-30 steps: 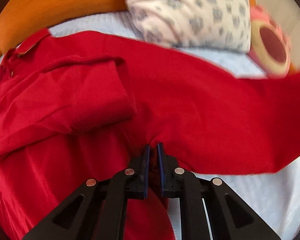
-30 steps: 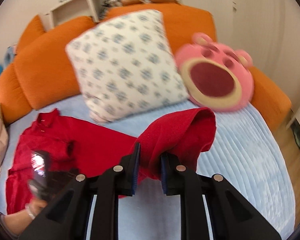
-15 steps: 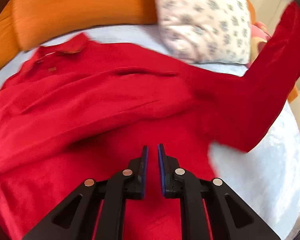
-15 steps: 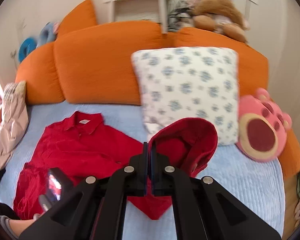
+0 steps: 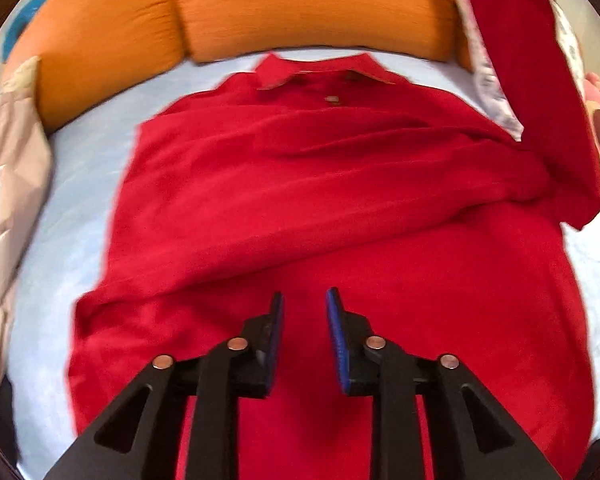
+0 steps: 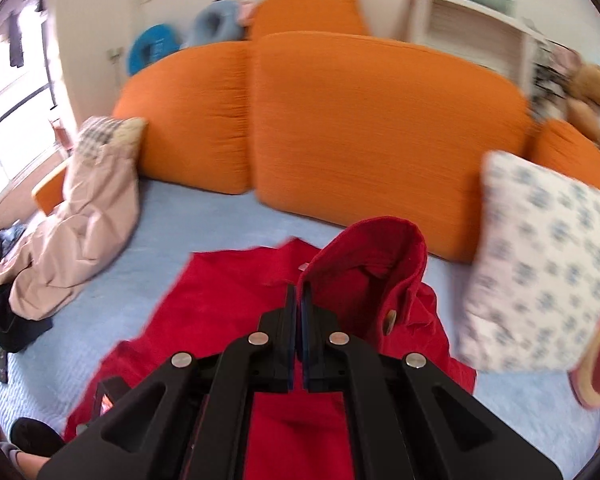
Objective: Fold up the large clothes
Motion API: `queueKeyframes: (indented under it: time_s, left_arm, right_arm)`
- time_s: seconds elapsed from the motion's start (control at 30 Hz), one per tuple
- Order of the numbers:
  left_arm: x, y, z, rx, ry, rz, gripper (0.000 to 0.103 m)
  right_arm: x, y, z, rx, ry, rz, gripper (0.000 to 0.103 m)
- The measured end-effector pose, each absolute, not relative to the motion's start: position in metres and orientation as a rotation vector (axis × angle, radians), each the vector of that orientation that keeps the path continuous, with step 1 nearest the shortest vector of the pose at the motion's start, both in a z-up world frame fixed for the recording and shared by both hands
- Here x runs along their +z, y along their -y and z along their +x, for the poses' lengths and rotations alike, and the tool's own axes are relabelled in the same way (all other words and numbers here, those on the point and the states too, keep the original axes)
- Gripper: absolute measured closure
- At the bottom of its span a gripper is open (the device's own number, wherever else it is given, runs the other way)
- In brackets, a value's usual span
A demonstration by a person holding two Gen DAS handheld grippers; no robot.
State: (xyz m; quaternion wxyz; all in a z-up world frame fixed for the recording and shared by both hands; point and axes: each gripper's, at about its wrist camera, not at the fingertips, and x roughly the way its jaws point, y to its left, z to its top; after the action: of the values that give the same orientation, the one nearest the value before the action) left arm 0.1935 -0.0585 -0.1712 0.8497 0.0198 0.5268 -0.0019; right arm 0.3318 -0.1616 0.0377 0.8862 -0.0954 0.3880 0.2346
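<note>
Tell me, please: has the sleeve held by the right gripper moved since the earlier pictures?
Yes. The sleeve, pinched in the right gripper, was in front of the patterned pillow; now it hangs left of it, before the orange cushion.

Two handheld grippers — one parted, one pinched tight.

The left gripper (image 5: 303,300) fills the lower centre of its view, angled steeply downward, its jaws just opening with nothing between the blue pads. The right gripper (image 6: 299,292), at lower centre of its own view, has its jaws pressed together on a fold of the red shirt (image 6: 364,280) — cuff raised above the fingertips.
</note>
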Motion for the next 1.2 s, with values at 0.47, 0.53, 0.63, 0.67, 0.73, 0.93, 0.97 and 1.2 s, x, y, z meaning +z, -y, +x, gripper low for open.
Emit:
queueKeyframes:
  time_s: [0.47,0.53,0.63,0.67,0.73,0.93,0.97,1.2]
  left_arm:
    - [-0.211,-0.001,0.179,0.135,-1.123,-0.074,0.073]
    - [-0.212,0.003,0.179,0.152,-1.104,-0.062,0.074]
    - [-0.219,0.001,0.173,0.18,-1.068,-0.099,0.072]
    - [-0.22,-0.001,0.171,0.187,-1.054,-0.121,0.072]
    - [-0.22,0.0,0.166,0.194,-1.012,-0.115,0.072]
    - [-0.218,0.002,0.164,0.2,-0.975,-0.109,0.072]
    - [-0.217,-0.002,0.164,0.19,-0.982,-0.138,0.072]
    - [-0.182,-0.044,0.161,0.229,-0.994,-0.346,0.067]
  right_arm:
    - [-0.092,-0.035,0.329,0.699,-1.006,-0.267,0.101]
    - [-0.121,-0.043,0.328,0.7,-1.049,-0.278,0.101]
    - [-0.165,-0.051,0.328,0.696,-1.117,-0.286,0.101]
    - [-0.177,-0.051,0.329,0.691,-1.136,-0.276,0.101]
    - [-0.196,-0.049,0.332,0.702,-1.192,-0.249,0.101]
    - [-0.238,-0.062,0.326,0.761,-1.295,-0.317,0.096]
    - [-0.239,-0.061,0.326,0.761,-1.296,-0.298,0.09]
    - [-0.191,-0.025,0.309,0.881,-1.259,-0.064,0.005]
